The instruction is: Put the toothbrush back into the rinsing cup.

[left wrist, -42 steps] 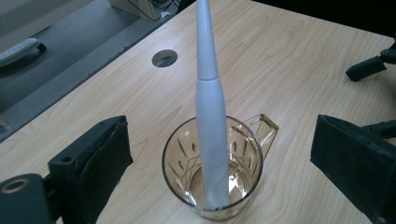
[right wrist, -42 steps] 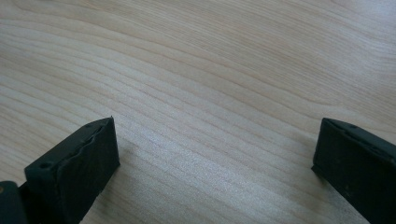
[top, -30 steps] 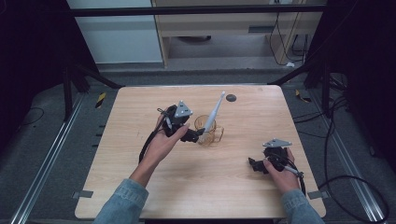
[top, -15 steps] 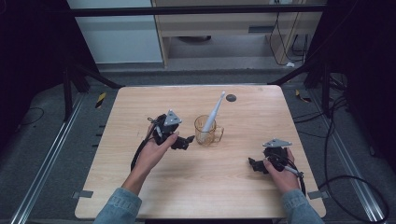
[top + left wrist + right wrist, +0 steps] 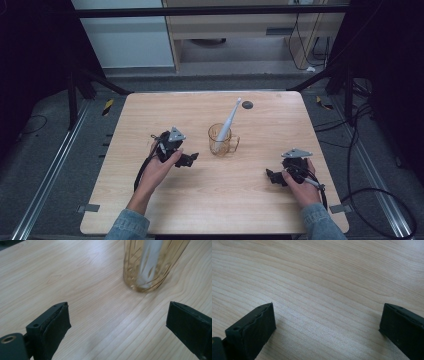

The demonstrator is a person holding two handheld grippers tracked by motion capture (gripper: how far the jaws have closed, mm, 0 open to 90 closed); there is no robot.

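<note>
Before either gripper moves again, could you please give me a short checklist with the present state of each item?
1. Left gripper jaws apart and empty: ok, bare wood lies between them.
2. Right gripper jaws apart and empty: ok.
3. Amber glass mug standing upright on the wooden table: ok.
4. White toothbrush resting in the mug, leaning toward the far edge: ok.
5. Left gripper clear of the mug: ok; the high view shows a gap between them, and the mug stands ahead of the jaws.
6. Whether the leaning toothbrush could tip the mug: cannot tell.
</note>
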